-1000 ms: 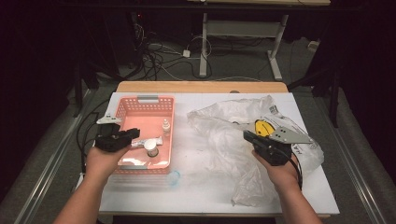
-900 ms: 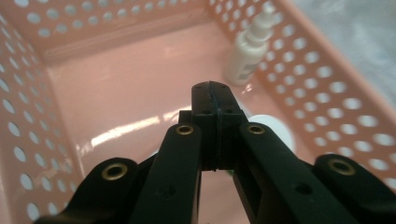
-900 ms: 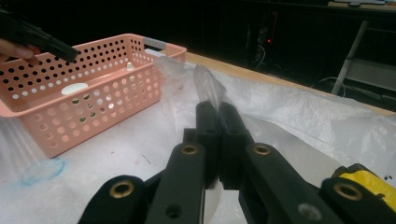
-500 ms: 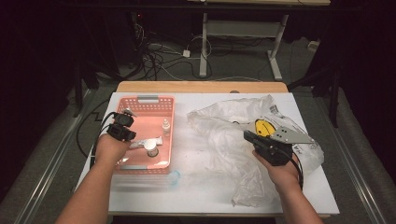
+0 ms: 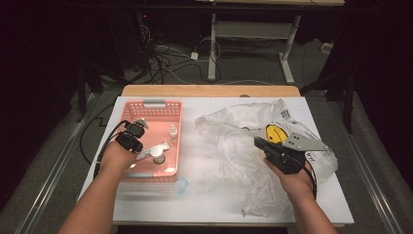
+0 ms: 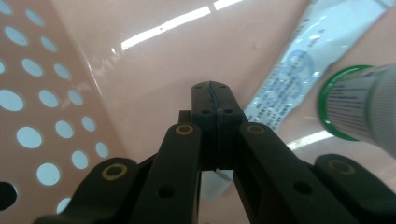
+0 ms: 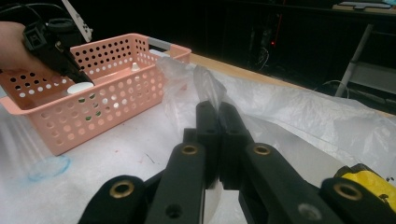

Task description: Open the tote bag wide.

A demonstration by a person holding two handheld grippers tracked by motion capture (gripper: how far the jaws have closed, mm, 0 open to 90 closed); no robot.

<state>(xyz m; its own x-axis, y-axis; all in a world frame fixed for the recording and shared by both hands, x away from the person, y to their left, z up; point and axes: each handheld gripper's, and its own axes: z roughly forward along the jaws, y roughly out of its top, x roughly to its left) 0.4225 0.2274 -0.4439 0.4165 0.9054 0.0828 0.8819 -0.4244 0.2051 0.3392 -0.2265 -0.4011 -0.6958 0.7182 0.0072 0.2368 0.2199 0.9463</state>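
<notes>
Down inside the pink basket (image 6: 70, 60), by its left wall, the left gripper (image 6: 212, 91) is seen with jaws pressed together on nothing. Just beyond its tip the flat sachet (image 6: 289, 70) is laid slantwise, long axis running away up-right, the green-rimmed bottle (image 6: 369, 107) beside it. Over the plastic bag (image 5: 229, 131), the right gripper (image 7: 217, 112) is held closed, well apart.

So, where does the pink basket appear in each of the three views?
High view: pink basket left of centre on the table.
Left gripper view: its floor and holed wall behind the shut left claw.
Right gripper view: upper left.
Shared landmark: the white-capped bottle inside it.
</notes>
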